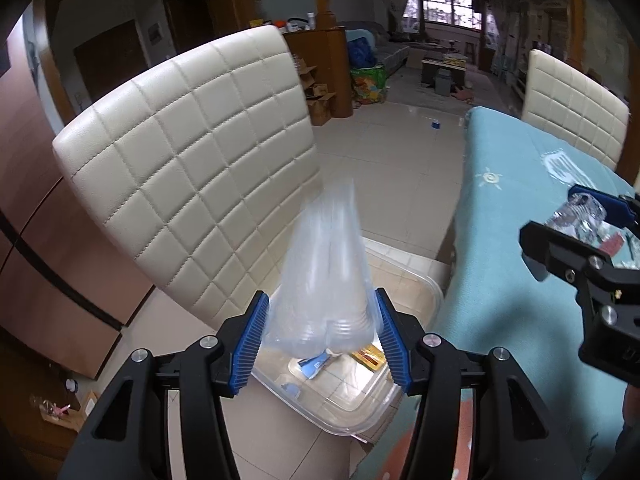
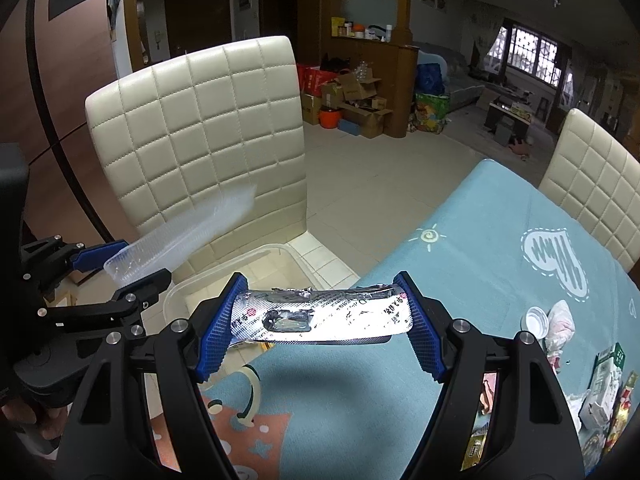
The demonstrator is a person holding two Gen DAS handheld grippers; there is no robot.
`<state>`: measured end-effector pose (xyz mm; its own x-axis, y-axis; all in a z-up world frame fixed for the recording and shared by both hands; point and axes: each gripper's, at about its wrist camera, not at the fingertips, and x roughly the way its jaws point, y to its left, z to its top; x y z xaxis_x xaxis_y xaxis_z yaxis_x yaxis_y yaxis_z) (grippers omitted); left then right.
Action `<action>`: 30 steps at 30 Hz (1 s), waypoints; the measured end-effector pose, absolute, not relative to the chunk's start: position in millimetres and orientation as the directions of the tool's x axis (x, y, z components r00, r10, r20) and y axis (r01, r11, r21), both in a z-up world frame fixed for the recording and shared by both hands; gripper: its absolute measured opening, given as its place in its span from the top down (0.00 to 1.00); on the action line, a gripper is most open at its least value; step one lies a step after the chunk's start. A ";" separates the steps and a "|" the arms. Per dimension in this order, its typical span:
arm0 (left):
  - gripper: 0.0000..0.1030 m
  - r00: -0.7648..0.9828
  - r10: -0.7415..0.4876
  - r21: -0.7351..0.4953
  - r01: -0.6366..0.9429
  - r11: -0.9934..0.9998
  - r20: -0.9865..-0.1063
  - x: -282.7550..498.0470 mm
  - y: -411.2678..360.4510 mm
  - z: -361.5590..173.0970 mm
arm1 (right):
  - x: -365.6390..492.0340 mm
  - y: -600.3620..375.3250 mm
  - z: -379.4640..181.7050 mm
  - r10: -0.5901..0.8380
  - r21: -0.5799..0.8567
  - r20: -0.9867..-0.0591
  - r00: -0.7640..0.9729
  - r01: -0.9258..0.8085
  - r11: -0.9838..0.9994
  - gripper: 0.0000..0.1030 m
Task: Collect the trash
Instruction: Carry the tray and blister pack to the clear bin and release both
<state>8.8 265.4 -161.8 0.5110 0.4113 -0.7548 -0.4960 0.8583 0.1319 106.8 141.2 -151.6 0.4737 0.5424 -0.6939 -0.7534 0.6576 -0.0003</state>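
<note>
over the clear plastic bin (image 1: 404, 280) on the tiled floor, the left gripper (image 1: 320, 340) has its ribbed blue fingers against a blurred, soft bag of stacked clear cups (image 1: 332, 268). the right gripper (image 2: 320, 322), above the bench (image 2: 480, 240) edge, pinches a crinkled foil blister strip (image 2: 320, 314) endwise. the litter at the bench's right edge is cut off.
</note>
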 end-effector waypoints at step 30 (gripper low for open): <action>0.39 0.391 0.456 0.115 -0.645 0.756 -0.800 -27.0 313.5 -188.4 | 90.9 196.5 -173.5 0.615 0.038 -0.713 0.335 -0.859 0.511 0.23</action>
<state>-27.0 313.5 -188.4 0.3912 0.4555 -0.7996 -0.6448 0.7556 0.1150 90.9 196.5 -173.5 0.3352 0.6153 -0.7135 -0.8585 0.5114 0.0376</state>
